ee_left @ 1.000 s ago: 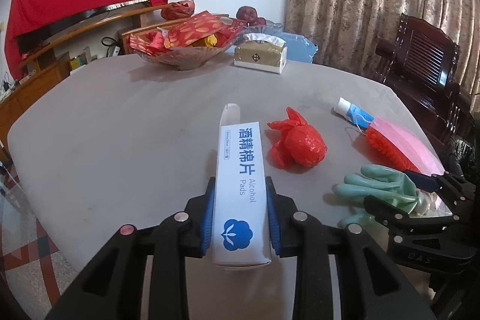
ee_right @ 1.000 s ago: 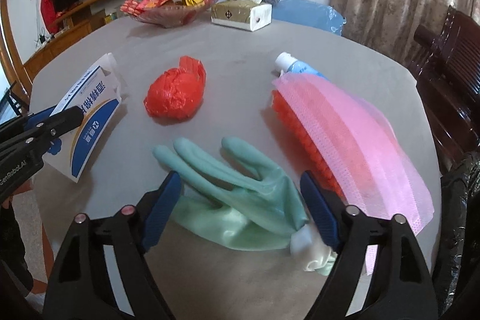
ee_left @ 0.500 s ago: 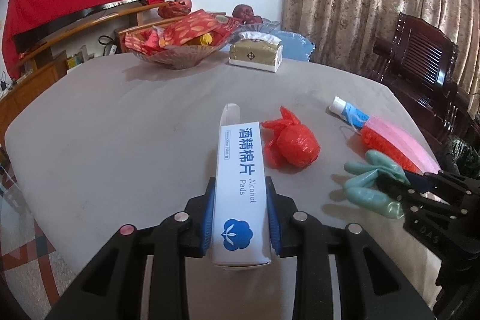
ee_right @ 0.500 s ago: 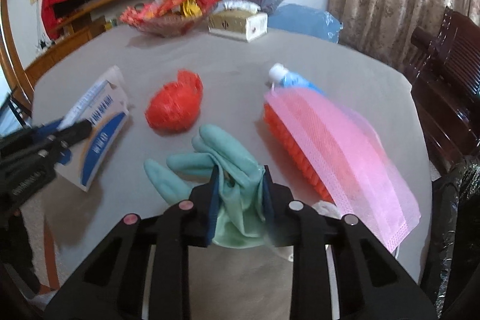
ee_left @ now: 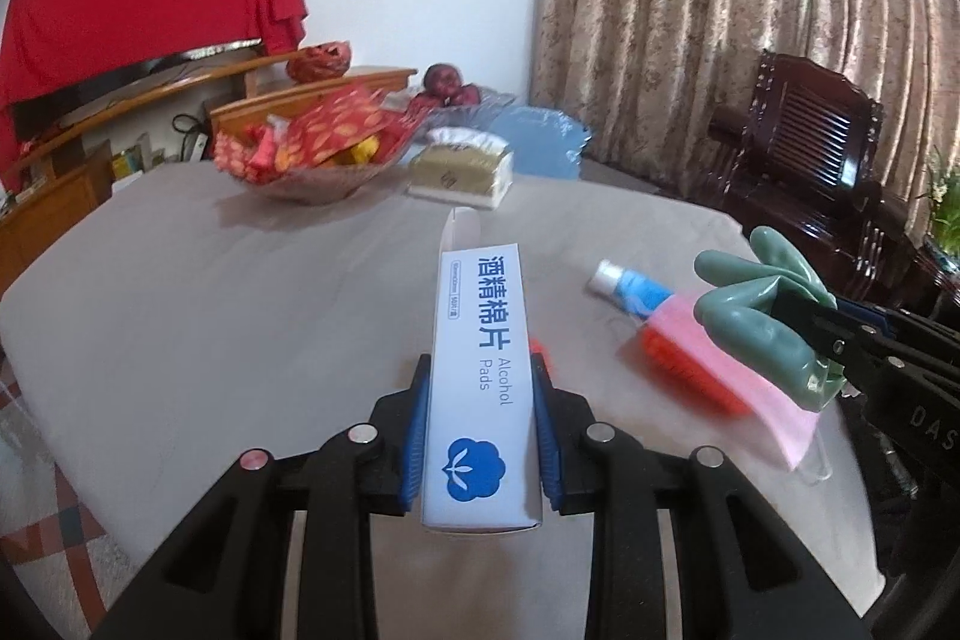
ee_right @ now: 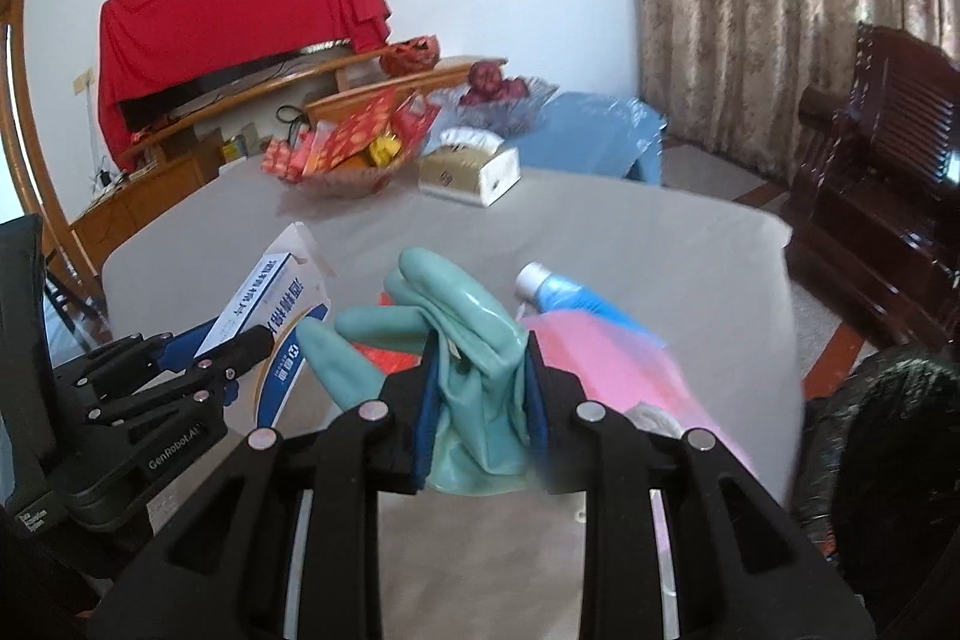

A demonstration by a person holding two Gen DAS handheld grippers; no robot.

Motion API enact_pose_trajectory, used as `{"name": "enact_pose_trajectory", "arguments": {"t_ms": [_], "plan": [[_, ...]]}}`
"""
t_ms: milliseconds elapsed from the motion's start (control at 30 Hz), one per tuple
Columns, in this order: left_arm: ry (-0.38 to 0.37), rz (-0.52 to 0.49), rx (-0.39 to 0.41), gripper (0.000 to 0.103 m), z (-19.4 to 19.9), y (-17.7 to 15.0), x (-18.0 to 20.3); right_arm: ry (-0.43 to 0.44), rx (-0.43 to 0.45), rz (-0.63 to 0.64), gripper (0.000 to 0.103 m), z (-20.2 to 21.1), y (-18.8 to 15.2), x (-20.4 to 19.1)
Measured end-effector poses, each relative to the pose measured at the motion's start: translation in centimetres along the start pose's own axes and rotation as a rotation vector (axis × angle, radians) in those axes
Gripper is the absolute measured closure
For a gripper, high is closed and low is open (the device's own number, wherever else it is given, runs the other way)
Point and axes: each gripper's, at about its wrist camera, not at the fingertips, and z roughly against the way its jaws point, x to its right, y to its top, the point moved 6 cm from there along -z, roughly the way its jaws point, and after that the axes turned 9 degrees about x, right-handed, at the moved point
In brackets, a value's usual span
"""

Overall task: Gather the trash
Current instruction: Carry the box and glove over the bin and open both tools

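My left gripper [ee_left: 480, 436] is shut on a white and blue alcohol pads box [ee_left: 480, 388] and holds it above the grey table [ee_left: 210, 292]. The box also shows in the right wrist view [ee_right: 276, 304]. My right gripper [ee_right: 480, 412] is shut on a green rubber glove [ee_right: 462, 340] lifted off the table; the glove shows at the right of the left wrist view [ee_left: 756, 322]. A pink face mask [ee_left: 720, 370] over an orange brush and a blue tube [ee_left: 630, 286] lie on the table. A red plastic bag [ee_right: 384, 358] is mostly hidden behind the glove.
A glass bowl of red packets [ee_left: 312, 148], a tissue box [ee_left: 462, 172] and a fruit bowl [ee_right: 498, 94] stand at the table's far side. A dark wooden chair [ee_left: 798, 154] is at the right. A black bag [ee_right: 888, 430] sits beside the table's right edge.
My right gripper has lifted the green glove clear of the table. Both grippers have risen and tilted up, so the red bag has slipped behind the held items.
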Motion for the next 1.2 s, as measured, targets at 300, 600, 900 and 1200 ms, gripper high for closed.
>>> {"name": "enact_pose_trajectory", "arguments": {"t_ms": [300, 600, 900, 1200], "plan": [[-0.092, -0.034, 0.044, 0.073, 0.2, 2.2, 5.4, -0.11, 0.069, -0.033, 0.079, 4.0, 1.6, 4.9], [-0.225, -0.087, 0.071, 0.073, 0.1, 3.6, 12.8, -0.253, 0.113, -0.08, 0.079, 8.5, 1.4, 11.5], [-0.351, -0.147, 0.074, 0.073, 0.3, 3.2, 20.3, -0.4, 0.127, -0.121, 0.079, 13.3, -0.4, 17.8], [-0.475, -0.192, 0.067, 0.073, 0.5, 2.6, 27.3, -0.545, 0.132, -0.169, 0.079, 17.3, -3.0, 23.9]]}}
